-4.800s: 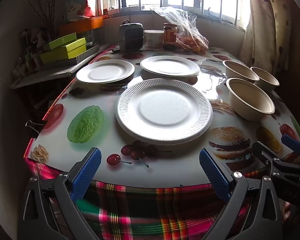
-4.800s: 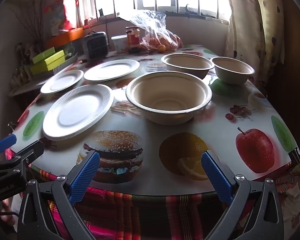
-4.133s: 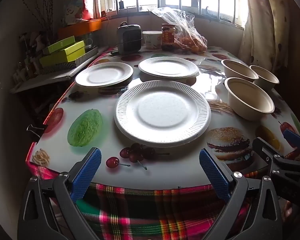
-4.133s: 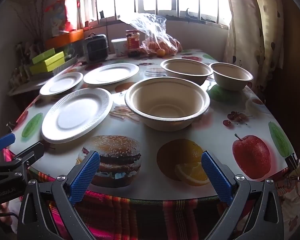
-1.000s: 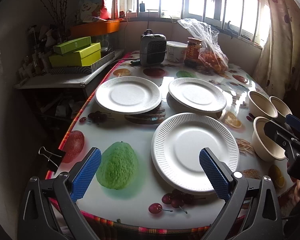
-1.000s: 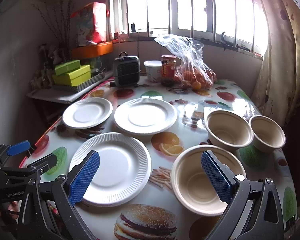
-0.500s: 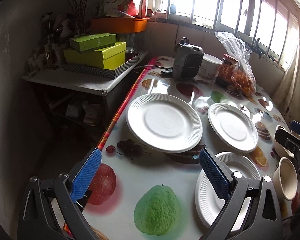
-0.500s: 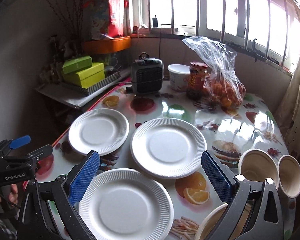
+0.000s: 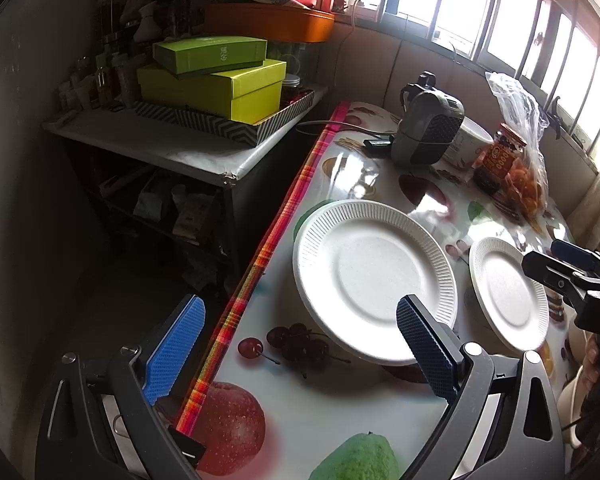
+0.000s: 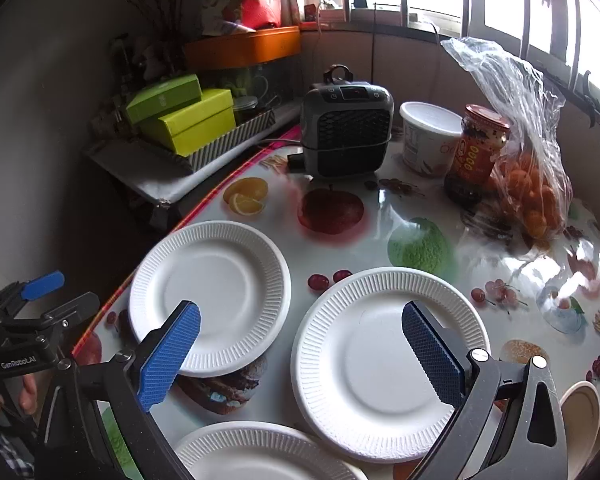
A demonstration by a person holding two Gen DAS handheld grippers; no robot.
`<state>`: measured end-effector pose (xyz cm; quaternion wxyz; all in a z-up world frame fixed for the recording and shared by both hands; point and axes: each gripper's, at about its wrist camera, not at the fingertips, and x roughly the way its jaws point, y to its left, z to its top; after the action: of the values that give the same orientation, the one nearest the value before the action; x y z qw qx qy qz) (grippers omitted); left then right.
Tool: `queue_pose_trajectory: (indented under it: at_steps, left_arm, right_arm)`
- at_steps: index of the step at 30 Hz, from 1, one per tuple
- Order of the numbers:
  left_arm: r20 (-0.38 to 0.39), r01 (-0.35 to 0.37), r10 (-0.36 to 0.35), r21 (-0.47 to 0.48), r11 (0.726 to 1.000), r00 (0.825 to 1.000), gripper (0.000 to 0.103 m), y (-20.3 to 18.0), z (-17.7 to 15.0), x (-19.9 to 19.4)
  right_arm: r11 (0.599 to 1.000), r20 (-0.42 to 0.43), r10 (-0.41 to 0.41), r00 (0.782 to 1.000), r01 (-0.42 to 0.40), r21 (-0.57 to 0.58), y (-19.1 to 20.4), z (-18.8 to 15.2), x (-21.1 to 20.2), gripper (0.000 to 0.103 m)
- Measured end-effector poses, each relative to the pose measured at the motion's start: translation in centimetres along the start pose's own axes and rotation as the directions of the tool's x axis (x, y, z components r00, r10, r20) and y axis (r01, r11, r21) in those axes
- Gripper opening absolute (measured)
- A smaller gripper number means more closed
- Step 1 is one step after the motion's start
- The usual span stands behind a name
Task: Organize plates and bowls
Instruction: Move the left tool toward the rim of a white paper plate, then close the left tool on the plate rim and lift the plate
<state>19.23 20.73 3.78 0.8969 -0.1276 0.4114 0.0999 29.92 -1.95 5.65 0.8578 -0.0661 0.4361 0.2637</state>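
Three white ribbed paper plates lie on the fruit-print table. In the left wrist view the far-left plate (image 9: 374, 280) is just ahead of my open left gripper (image 9: 300, 346), whose right finger overlaps its near rim. A second plate (image 9: 508, 294) lies to its right. In the right wrist view my open right gripper (image 10: 300, 356) hovers over the left plate (image 10: 210, 296) and the middle plate (image 10: 388, 360). The third plate (image 10: 260, 456) shows at the bottom edge. Beige bowls (image 10: 580, 412) peek in at bottom right. Neither gripper holds anything.
A grey heater (image 10: 350, 132), a white tub (image 10: 428, 138), a jar (image 10: 476, 152) and a bag of oranges (image 10: 528, 184) stand at the table's far end. Green boxes (image 9: 216, 76) sit on a side shelf to the left. The table's left edge (image 9: 260, 256) runs beside the far-left plate.
Both grippers have risen and moved forward and left over the table. The far plates now fill the views and the bowls have slid to the lower right. Nothing was taken hold of.
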Motion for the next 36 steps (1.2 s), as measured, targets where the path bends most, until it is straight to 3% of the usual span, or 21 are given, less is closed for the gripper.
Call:
queue_pose_trajectory:
  at_steps: [2, 6, 13, 16, 20, 23, 29, 32, 36]
  left_arm:
    - [-0.017, 0.018, -0.018, -0.024, 1.0, 1.0, 0.086, 0.4, 0.3, 0.9]
    - [-0.053, 0.042, -0.044, -0.038, 0.998, 0.998, 0.083, 0.4, 0.7, 2.5]
    - [-0.102, 0.067, -0.073, -0.059, 0.996, 0.992, 0.07, 0.5, 1.0, 4.8]
    - [-0.111, 0.068, -0.074, -0.058, 0.996, 0.991, 0.064, 0.4, 1.0, 5.3]
    - [-0.126, 0.077, -0.083, -0.056, 0.995, 0.988, 0.062, 0.3, 0.9, 5.8]
    - [-0.14, 0.09, -0.098, -0.065, 0.994, 0.985, 0.05, 0.4, 0.9, 6.2]
    - [-0.156, 0.095, -0.106, -0.079, 0.992, 0.982, 0.047, 0.4, 0.9, 6.6]
    - [-0.169, 0.108, -0.12, -0.082, 0.991, 0.978, 0.034, 0.4, 0.9, 6.8]
    - [-0.177, 0.107, -0.121, -0.086, 0.99, 0.977, 0.034, 0.3, 0.8, 7.1]
  right_arm:
    - [1.0, -0.026, 0.024, 0.999, -0.023, 0.016, -0.4, 0.7, 1.4, 0.098]
    - [0.999, -0.056, 0.033, 0.998, -0.034, -0.014, -0.3, 1.8, 3.9, 0.097]
    - [0.997, -0.129, 0.061, 0.99, -0.065, -0.029, 0.0, 2.5, 7.6, 0.087]
    - [0.996, -0.166, 0.087, 0.982, -0.091, -0.014, -0.1, 2.7, 8.8, 0.074]
    - [0.993, -0.201, 0.114, 0.973, -0.112, 0.02, -0.4, 2.6, 10.0, 0.067]
    - [0.992, -0.218, 0.129, 0.967, -0.128, 0.02, -0.3, 2.5, 10.4, 0.063]
    - [0.991, -0.23, 0.136, 0.963, -0.134, 0.027, -0.3, 2.4, 10.9, 0.057]
    - [0.991, -0.248, 0.135, 0.959, -0.131, 0.033, -0.4, 2.3, 11.4, 0.051]
    - [0.988, -0.262, 0.154, 0.953, -0.144, 0.057, -0.7, 2.0, 11.8, 0.046]
